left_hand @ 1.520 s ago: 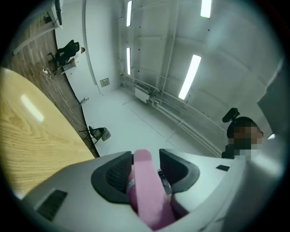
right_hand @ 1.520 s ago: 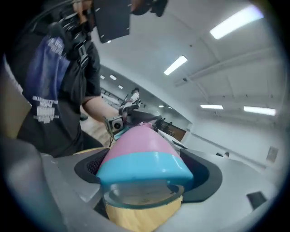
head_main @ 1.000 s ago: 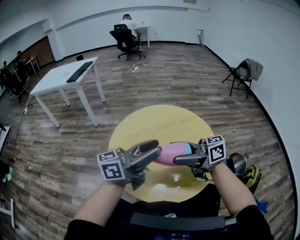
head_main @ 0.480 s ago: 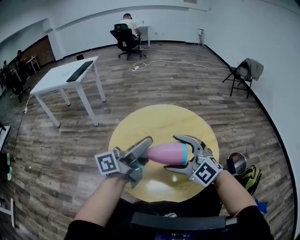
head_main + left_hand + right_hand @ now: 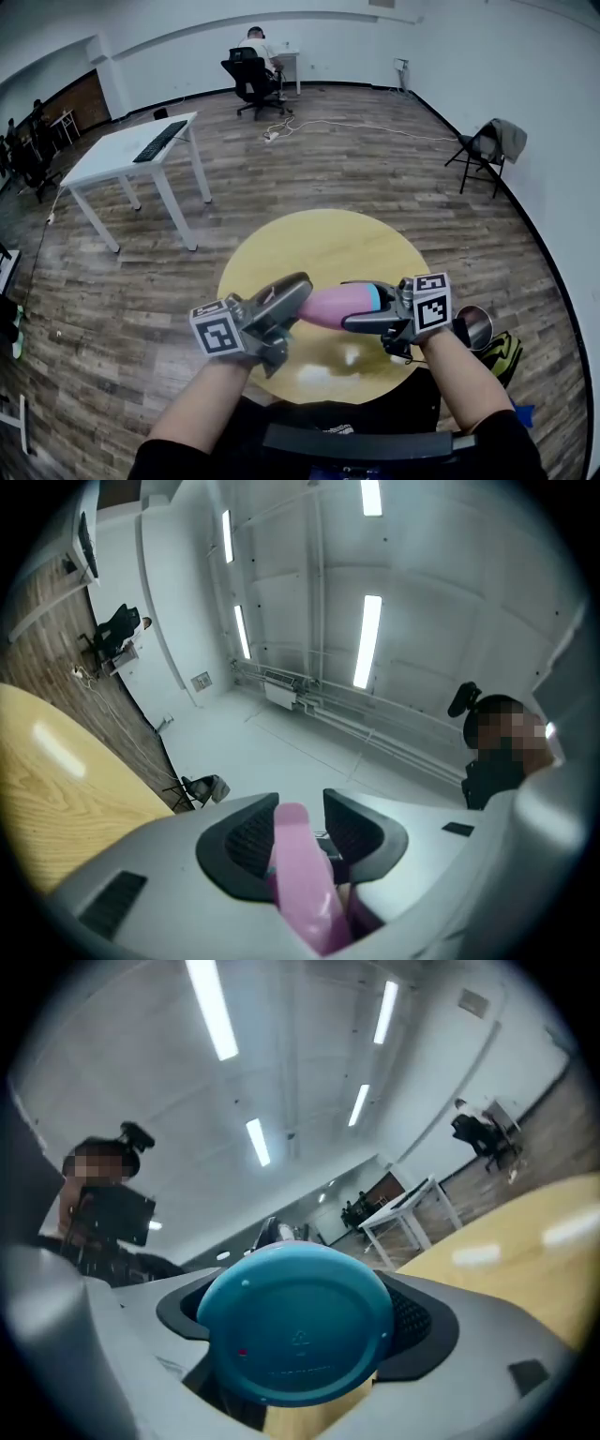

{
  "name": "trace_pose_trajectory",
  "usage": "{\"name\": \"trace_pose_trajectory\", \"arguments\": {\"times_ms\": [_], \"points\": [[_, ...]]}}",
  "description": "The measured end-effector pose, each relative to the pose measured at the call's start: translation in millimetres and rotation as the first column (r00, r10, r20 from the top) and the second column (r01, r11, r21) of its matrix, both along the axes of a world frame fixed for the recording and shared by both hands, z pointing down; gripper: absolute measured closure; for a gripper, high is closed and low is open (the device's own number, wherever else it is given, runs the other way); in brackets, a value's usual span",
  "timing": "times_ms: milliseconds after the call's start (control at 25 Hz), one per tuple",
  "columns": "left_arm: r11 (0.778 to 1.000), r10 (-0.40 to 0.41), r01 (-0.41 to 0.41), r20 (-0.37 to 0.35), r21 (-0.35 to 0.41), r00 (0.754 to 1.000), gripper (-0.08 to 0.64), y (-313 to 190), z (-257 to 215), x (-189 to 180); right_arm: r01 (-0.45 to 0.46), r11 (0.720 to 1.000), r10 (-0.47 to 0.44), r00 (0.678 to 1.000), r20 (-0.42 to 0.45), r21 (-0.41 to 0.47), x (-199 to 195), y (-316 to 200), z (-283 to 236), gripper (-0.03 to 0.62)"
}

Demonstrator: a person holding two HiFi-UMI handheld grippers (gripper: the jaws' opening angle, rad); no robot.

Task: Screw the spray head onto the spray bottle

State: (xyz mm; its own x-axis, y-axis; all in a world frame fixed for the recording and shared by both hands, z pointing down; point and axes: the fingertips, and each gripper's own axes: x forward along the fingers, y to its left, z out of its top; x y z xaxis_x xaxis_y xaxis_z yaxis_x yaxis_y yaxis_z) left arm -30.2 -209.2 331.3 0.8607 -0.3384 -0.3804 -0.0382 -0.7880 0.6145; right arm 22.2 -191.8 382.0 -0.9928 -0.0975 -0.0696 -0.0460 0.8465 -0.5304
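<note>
1. Head view is showing the pink bottle (image 5: 328, 306) lying level in the air above the yellow table (image 5: 319, 239), carried between the two grippers.
2. The left gripper (image 5: 302, 291) is clamping the pink head (image 5: 292, 855), which is standing between its dark pads in the left gripper view. Its jaws have just been closing on the head, so that hold is tightening.
3. The right gripper (image 5: 359, 306) is wrapping the bottle's blue base (image 5: 298, 1321). The pads are sitting against both sides of it and seem to be pressing. Its jaws have just been opening a touch, with the base still between them.
4. Half a second ago the right gripper was rolled over, with its cube (image 5: 432, 302) hanging underneath. Now the cube is riding on top again, as it was a second ago, while the bottle is keeping almost the same place.
5. That is probably the right wrist coming back for a fresh twist of the bottle against the held head, so the threading looks under way rather than done. The left jaws are hiding the joint, so I cannot tell how far it is seated.
6. The next turn is likely needing a firm bite on the base and both parts kept in line, or the thread may be crossing.
</note>
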Motion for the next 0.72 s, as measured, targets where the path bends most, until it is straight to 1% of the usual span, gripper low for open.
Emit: {"name": "trace_pose_trajectory", "arguments": {"times_ms": [40, 80, 120, 160, 200, 240, 280, 320, 360, 400, 440, 480, 520, 560, 600, 640, 680, 720], "points": [[1.000, 0.005, -0.006, -0.011, -0.025, 1.000, 0.374, -2.5, 1.2, -1.2, -0.013, 0.992, 0.021, 0.998, -0.065, 0.122, -2.6, 4.1, 0.4, 0.099], [0.998, 0.010, -0.011, -0.021, -0.055, 1.000, 0.374, -5.4, 2.9, -2.7, -0.015, 0.958, 0.061, 0.986, -0.153, 0.287, -4.1, 7.9, 3.4, 0.100], [0.996, 0.012, -0.015, -0.030, -0.085, 0.999, 0.373, -8.0, 5.2, -4.3, 0.009, 0.875, 0.132, 0.958, -0.256, 0.484, -5.4, 10.5, 9.9, 0.101], [0.994, 0.012, -0.016, -0.034, -0.112, 0.999, 0.374, -9.7, 8.0, -5.9, 0.067, 0.733, 0.236, 0.908, -0.345, 0.677, -6.6, 11.0, 18.1, 0.101], [0.991, 0.009, -0.014, -0.036, -0.133, 0.999, 0.374, -10.8, 11.1, -6.9, 0.139, 0.551, 0.357, 0.852, -0.384, 0.823, -7.8, 9.2, 25.3, 0.101], [0.989, 0.004, -0.010, -0.037, -0.149, 0.999, 0.374, -11.8, 14.2, -7.3, 0.197, 0.383, 0.460, 0.807, -0.372, 0.902, -8.7, 6.1, 30.1, 0.101], [0.987, -0.001, -0.006, -0.041, -0.161, 0.999, 0.374, -13.0, 16.9, -7.4, 0.227, 0.276, 0.524, 0.779, -0.344, 0.934, -9.0, 3.3, 33.1, 0.101], [0.985, -0.004, -0.004, -0.047, -0.170, 0.999, 0.373, -14.2, 19.1, -7.6, 0.228, 0.240, 0.549, 0.770, -0.326, 0.944, -9.0, 2.1, 35.0, 0.101], [0.985, -0.005, -0.004, -0.051, -0.175, 0.999, 0.373, -14.7, 20.5, -8.0, 0.206, 0.259, 0.538, 0.781, -0.318, 0.944, -9.8, 3.5, 34.9, 0.100], [0.985, -0.004, -0.005, -0.053, -0.173, 0.999, 0.373, -14.2, 20.8, -8.3, 0.164, 0.313, 0.499, 0.810, -0.309, 0.935, -11.3, 7.0, 31.4, 0.098], [0.986, -0.004, -0.005, -0.052, -0.166, 0.999, 0.373, -13.2, 19.9, -8.8, 0.107, 0.397, 0.440, 0.850, -0.292, 0.912, -12.7, 11.4, 24.4, 0.091], [0.988, -0.006, -0.003, -0.056, -0.156, 0.998, 0.373, -12.5, 17.9, -10.1, 0.039, 0.509, 0.375, 0.889, -0.262, 0.860, -12.6, 14.4, 15.9, 0.073], [0.989, -0.011, 0.001, -0.067, -0.147, 0.998, 0.373, -12.6, 14.8, -12.6, -0.029, 0.633, 0.321, 0.919, -0.228, 0.773, -9.4, 14.0, 8.6, 0.045], [0.990, -0.019, 0.007, -0.082, -0.138, 0.996, 0.373, -13.4, 10.8, -16.1, -0.082, 0.741, 0.280, 0.939, -0.197, 0.666, -3.1, 10.1, 3.5, 0.041], [0.992, -0.026, 0.014, -0.094, -0.129, 0.995, 0.373, -14.4, 6.3, -19.5, -0.116, 0.820, 0.247, 0.955, -0.163, 0.561, 5.1, 4.4, -0.5, 0.041], [0.993, -0.032, 0.019, -0.100, -0.121, 0.995, 0.373, -14.9, 2.3, -21.9, -0.140, 0.873, 0.219, 0.968, -0.121, 0.467, 13.3, -1.2, -4.9, 0.041], [0.993, -0.034, 0.023, -0.098, -0.114, 0.995, 0.373, -14.9, -0.4, -23.3, -0.158, 0.908, 0.201, 0.977, -0.074, 0.388, 20.2, -5.8, -9.8, 0.041], [0.994, -0.035, 0.025, -0.096, -0.111, 0.995, 0.373, -14.4, -1.9, -24.0, -0.173, 0.930, 0.194, 0.981, -0.033, 0.324, 24.7, -9.5, -13.9, 0.041]]}}
